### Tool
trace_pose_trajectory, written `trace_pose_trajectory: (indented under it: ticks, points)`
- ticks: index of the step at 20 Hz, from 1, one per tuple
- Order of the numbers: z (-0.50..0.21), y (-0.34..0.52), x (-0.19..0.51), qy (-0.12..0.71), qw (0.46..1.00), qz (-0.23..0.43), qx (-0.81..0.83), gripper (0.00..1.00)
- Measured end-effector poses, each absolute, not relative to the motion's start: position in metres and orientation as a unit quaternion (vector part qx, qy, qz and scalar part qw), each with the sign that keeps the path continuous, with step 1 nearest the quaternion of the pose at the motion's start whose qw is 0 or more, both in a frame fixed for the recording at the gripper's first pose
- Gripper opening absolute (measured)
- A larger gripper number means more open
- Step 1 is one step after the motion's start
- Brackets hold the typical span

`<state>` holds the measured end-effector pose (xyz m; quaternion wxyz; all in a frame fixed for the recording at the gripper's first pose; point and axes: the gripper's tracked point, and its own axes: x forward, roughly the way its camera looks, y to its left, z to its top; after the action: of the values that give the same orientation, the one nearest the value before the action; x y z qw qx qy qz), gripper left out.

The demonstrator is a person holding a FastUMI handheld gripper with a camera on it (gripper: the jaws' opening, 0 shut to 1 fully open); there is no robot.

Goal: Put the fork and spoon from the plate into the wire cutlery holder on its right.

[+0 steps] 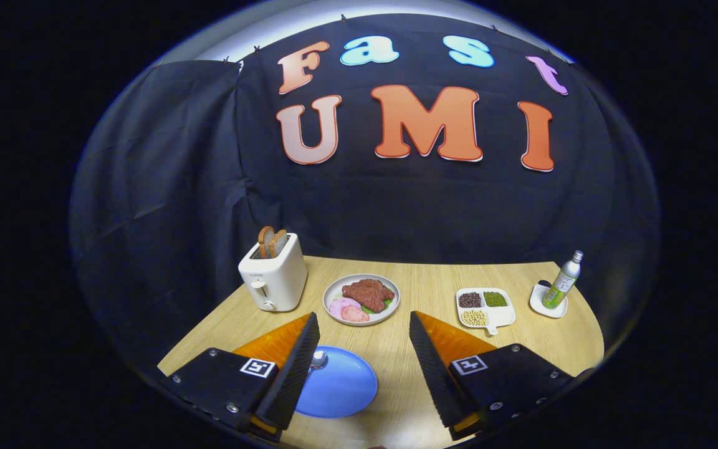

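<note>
The gripper [364, 321] hangs over the wooden table [409, 374] with its fingers spread wide, grasping nothing. A blue plate [340, 383] lies between them, a bit of shiny cutlery [318, 358] at its rim against the left finger. Beyond stand a plate of meat [361, 299], toaster [273, 277], divided dish [485, 307] and bottle [562, 282].

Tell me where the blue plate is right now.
In the gripper view, the blue plate lies on the wooden table between the open jaws, partly hidden behind the left one, nearer than the plate of meat.

Wood-grain table [409, 362], matt. Blue plate [343, 390] smooth, slight sheen. Toaster [273, 279] glossy plastic. Cloth wall [209, 206], creased.
</note>
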<state>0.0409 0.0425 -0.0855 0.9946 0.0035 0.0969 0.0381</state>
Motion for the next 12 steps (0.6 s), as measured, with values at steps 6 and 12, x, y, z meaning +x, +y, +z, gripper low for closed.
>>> trace_pose_trajectory:
  ticks: [6, 12]
  points:
    - [-0.1, 0.078, 0.042, 0.101, 0.994, 0.049, -0.008, 0.88]
    - [-0.134, 0.109, 0.034, 0.118, 0.992, 0.049, -0.005, 0.89]
